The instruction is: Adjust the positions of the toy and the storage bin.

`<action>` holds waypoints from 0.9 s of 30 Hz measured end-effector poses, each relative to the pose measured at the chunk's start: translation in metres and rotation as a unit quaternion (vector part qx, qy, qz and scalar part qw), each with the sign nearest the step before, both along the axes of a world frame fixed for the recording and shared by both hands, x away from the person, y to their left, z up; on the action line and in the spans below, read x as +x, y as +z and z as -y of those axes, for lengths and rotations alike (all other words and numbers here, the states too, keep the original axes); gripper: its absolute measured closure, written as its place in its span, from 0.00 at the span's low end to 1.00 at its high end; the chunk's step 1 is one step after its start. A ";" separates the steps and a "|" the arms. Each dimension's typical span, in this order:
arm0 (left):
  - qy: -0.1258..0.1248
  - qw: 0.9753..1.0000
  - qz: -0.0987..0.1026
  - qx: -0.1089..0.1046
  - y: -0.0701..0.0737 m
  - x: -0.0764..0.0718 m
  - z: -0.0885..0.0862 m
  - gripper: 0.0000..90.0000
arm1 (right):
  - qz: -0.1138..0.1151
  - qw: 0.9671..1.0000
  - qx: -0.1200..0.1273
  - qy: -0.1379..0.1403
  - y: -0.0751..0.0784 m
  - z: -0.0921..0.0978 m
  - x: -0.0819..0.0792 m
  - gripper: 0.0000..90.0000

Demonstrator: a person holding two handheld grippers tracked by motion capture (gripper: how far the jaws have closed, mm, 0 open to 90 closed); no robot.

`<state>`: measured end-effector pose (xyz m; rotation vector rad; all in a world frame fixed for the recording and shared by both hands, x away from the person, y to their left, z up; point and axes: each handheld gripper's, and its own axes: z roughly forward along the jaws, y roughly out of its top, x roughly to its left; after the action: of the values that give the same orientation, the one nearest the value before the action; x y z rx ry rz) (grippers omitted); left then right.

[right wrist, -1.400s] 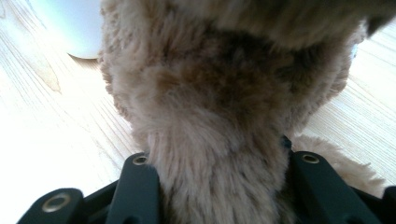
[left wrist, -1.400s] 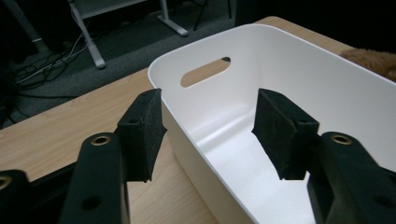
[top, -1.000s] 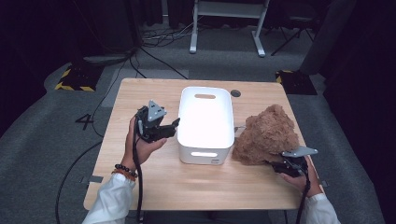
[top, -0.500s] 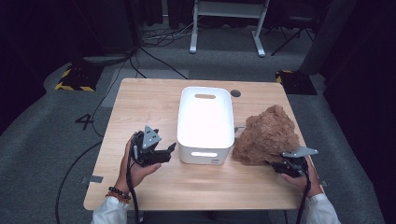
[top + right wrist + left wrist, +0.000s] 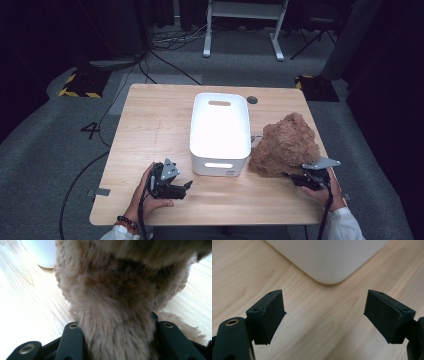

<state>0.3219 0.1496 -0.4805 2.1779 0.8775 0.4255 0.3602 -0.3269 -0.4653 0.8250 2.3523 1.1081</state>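
L tongs (image 5: 186,186) moved nearer, brown plush (image 5: 286,145) in R tongs (image 5: 296,178)

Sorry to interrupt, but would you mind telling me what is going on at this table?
A person works with a claw in each hand. The right claw is clamped on a brown furry fabric lying right of the white bin. The left claw is open and empty, low over the table by the bin's near corner.
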 end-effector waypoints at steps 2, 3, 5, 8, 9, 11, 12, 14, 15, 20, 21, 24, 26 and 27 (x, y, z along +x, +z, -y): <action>-0.008 1.000 -0.007 0.013 -0.008 -0.001 0.000 0.18 | 0.001 1.000 0.001 0.000 0.000 0.000 0.000 0.63; -0.008 1.000 -0.007 0.013 -0.008 -0.001 0.000 0.19 | 0.001 1.000 0.001 -0.001 0.000 0.000 0.000 0.63; -0.011 1.000 -0.009 0.020 -0.013 -0.002 -0.003 0.19 | 0.003 1.000 0.000 0.000 0.000 -0.001 0.000 0.63; -0.011 1.000 -0.016 0.019 -0.016 -0.002 -0.004 0.19 | 0.003 1.000 0.003 0.000 0.000 -0.001 0.000 0.61; -0.011 0.999 -0.027 0.028 -0.020 -0.003 -0.004 0.19 | 0.004 1.000 0.001 0.001 0.000 -0.001 0.000 0.61; -0.013 0.999 -0.026 0.027 -0.021 -0.004 -0.004 0.18 | 0.004 1.000 0.002 0.002 0.000 -0.001 0.000 0.60; -0.011 0.999 -0.028 0.022 -0.022 -0.004 -0.005 0.18 | 0.004 1.000 0.002 0.002 0.000 -0.001 0.000 0.60; -0.011 0.999 -0.033 0.021 -0.022 -0.003 -0.005 0.18 | 0.003 1.000 0.003 0.002 0.000 -0.001 0.000 0.58; -0.013 0.999 -0.037 0.018 -0.022 -0.002 -0.006 0.18 | 0.003 1.000 0.003 0.002 0.000 -0.001 0.000 0.58; -0.008 0.999 -0.045 0.013 -0.023 -0.001 -0.006 0.16 | -0.004 1.000 0.020 0.006 0.002 -0.001 -0.002 0.46; -0.008 0.999 -0.045 0.013 -0.023 -0.001 -0.006 0.16 | -0.004 1.000 0.020 0.006 0.002 -0.001 -0.002 0.46; -0.008 0.999 -0.046 0.013 -0.023 -0.001 -0.006 0.16 | -0.009 0.999 0.031 0.000 0.006 -0.002 -0.002 0.31; -0.008 0.999 -0.046 0.013 -0.023 -0.001 -0.006 0.16 | -0.009 1.000 0.030 -0.004 0.007 -0.003 -0.002 0.29; -0.008 0.999 -0.046 0.013 -0.023 -0.001 -0.006 0.16 | -0.008 1.000 0.029 -0.006 0.008 -0.004 -0.003 0.26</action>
<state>0.3209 0.1559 -0.5034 2.2419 0.9078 0.3322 0.3571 -0.3233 -0.4577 0.8710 2.3346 1.1747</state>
